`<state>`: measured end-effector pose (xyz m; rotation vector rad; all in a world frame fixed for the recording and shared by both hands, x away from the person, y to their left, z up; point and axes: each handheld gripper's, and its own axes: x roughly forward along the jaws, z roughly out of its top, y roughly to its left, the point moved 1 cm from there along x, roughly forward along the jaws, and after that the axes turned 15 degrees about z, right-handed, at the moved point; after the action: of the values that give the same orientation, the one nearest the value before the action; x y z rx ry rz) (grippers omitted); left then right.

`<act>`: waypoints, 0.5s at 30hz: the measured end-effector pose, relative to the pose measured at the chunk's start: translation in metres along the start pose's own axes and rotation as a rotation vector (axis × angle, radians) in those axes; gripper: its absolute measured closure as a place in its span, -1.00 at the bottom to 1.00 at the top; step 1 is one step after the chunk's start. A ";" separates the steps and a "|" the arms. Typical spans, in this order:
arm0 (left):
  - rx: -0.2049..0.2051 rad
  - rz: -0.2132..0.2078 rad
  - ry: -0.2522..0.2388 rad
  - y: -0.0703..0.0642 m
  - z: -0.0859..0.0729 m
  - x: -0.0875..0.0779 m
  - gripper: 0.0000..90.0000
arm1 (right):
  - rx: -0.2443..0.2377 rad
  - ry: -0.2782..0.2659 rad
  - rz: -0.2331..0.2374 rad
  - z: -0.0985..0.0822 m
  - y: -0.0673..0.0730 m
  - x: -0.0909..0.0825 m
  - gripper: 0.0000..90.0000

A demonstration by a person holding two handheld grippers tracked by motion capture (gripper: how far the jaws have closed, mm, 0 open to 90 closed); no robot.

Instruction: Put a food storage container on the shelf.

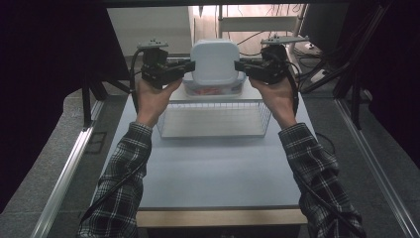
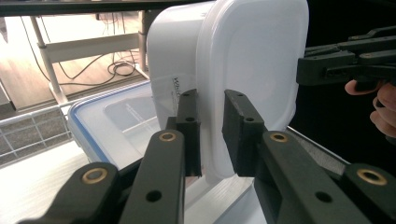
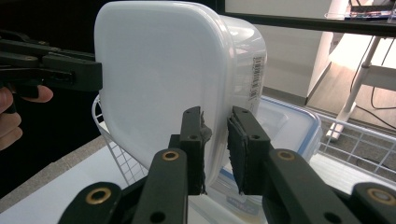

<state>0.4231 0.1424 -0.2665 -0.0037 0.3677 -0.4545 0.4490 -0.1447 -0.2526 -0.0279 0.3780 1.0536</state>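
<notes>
Left gripper [image 1: 190, 66] and right gripper [image 1: 237, 65] each clamped on lid rim of white container [image 1: 214, 62], held on edge above wire basket [image 1: 214, 119]. Lift done; placement left.

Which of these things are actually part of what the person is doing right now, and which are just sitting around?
In the job:
- white lidded box, held up by its rim from both sides
- left gripper, jaws clamped on the rim
- right gripper, likewise

Just lying about:
- clear blue-edged container underneath
- wire basket
- table
</notes>
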 end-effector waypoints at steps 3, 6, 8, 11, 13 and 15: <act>-0.005 0.000 -0.016 0.001 -0.001 0.002 0.68 | 0.007 0.000 0.004 0.000 -0.002 0.002 0.63; 0.006 0.012 -0.028 -0.001 0.000 0.004 0.56 | 0.013 -0.008 0.009 0.001 -0.002 0.004 0.57; 0.006 0.020 -0.027 -0.001 0.001 0.006 0.47 | 0.015 -0.009 0.007 0.003 -0.002 0.006 0.55; 0.001 0.035 -0.030 -0.002 0.002 0.010 0.39 | 0.018 -0.005 0.002 0.004 -0.004 0.009 0.51; 0.006 0.049 -0.033 -0.002 0.003 0.012 0.37 | 0.021 -0.006 -0.001 0.005 -0.005 0.011 0.49; 0.010 0.051 -0.035 -0.002 0.002 0.013 0.34 | 0.023 -0.006 -0.005 0.006 -0.006 0.013 0.47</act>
<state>0.4340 0.1346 -0.2688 0.0078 0.3300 -0.4054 0.4617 -0.1357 -0.2522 -0.0048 0.3847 1.0441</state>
